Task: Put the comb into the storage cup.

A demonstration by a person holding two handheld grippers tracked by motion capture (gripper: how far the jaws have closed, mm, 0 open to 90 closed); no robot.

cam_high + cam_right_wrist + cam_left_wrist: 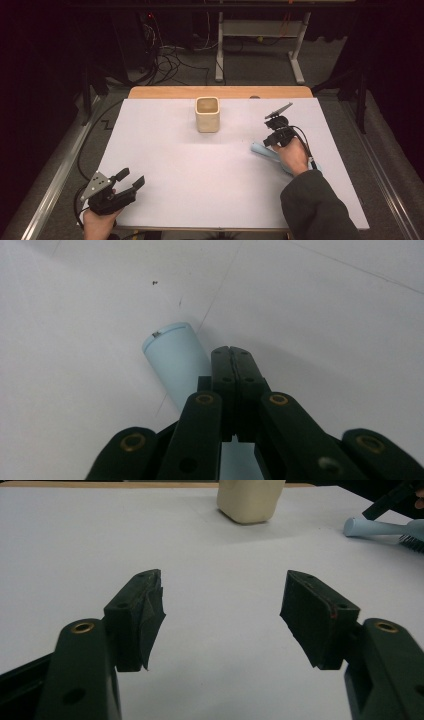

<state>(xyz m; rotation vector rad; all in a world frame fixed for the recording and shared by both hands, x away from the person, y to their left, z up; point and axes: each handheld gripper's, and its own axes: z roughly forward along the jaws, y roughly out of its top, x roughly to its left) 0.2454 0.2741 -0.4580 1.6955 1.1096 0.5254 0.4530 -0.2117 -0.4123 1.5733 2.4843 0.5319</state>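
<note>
High view: a white, matte sheet covers the counter [165, 165], leaving a strip of pale wood bare along its far edge. Near the middle of the far edge stands a cream container [207, 114], square in section with rounded corners, smooth-walled and open at the top. By the right edge lies a pale blue brush [267, 154], its handle a smooth, tapered cylinder with a flat end, and dark bristles show in the left gripper view; no lettering can be read on it. The right gripper [270, 141] rests over the handle with its jaws pressed together, the handle lying just beside and beneath them, not between them. The left gripper [132, 179], at the near left corner, has its black padded jaws spread with nothing between them.
</note>
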